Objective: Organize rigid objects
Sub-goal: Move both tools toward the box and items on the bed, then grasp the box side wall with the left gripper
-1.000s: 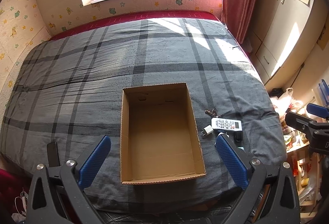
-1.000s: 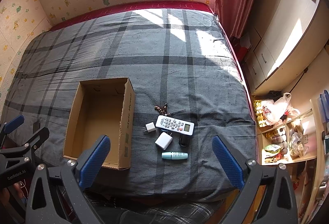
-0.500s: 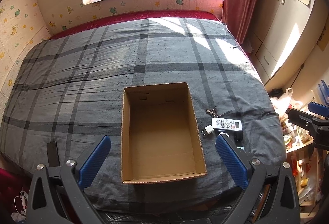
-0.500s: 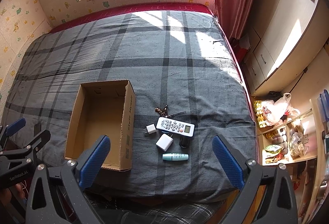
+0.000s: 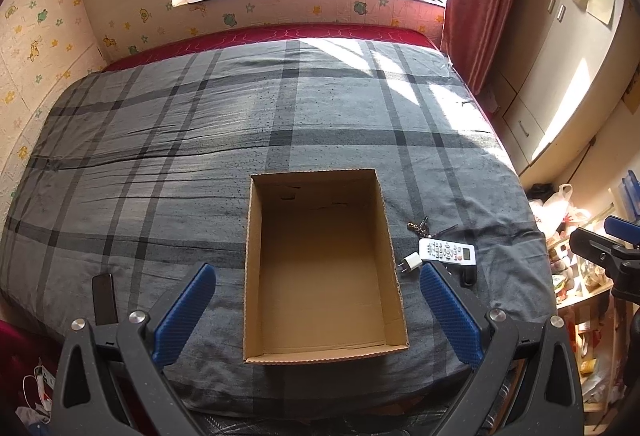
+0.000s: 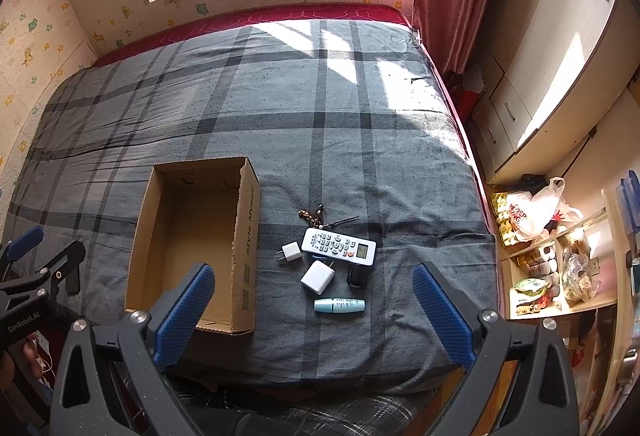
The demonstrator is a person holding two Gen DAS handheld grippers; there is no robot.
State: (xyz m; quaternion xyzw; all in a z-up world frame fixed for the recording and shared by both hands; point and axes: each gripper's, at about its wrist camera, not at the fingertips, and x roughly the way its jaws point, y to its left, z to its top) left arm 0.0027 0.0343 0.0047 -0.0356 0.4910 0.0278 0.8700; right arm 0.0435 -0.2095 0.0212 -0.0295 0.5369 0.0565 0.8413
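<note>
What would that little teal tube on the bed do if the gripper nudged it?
The teal tube looks round and lies on its side, so it would probably roll. The blanket is soft, which may slow it. It looks small and smooth, so likely light and perhaps slippery between the pads.

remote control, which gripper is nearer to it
Right. The right gripper hovers just short of the remote control; the left gripper sits over the cardboard box, off to the remote's left.
</note>
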